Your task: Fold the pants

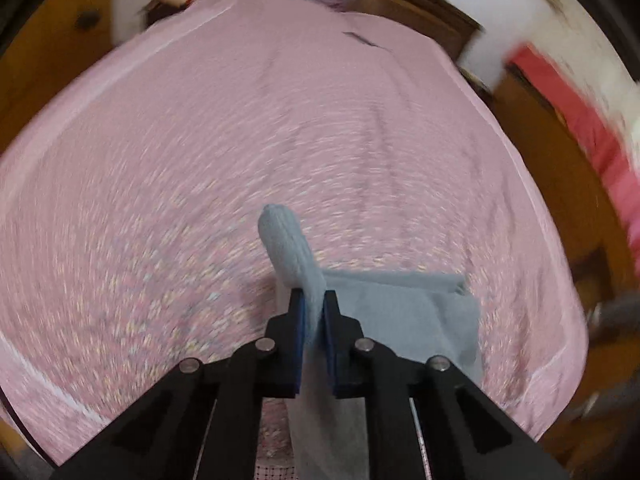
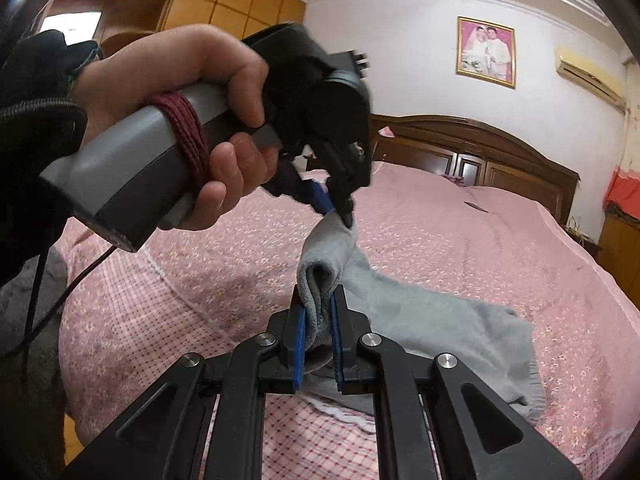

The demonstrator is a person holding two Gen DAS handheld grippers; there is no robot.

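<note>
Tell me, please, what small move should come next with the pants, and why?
Probably draw the left gripper and right gripper apart to stretch the edge: both are clamped on the grey pants, which bunch between them while the rest trails on the pink bed.

Pink bed (image 2: 460,248) is lying wide open ahead and to the right, with nothing standing on it but a small dark item (image 2: 476,206) lying far off near the headboard (image 2: 480,152). Close in, the grey pants (image 2: 460,328) are hanging between both grippers, blocking the middle. The left hand (image 2: 192,120) and its gripper (image 2: 340,212) are crowding the upper left; a cable (image 2: 60,292) is trailing down there.
</note>
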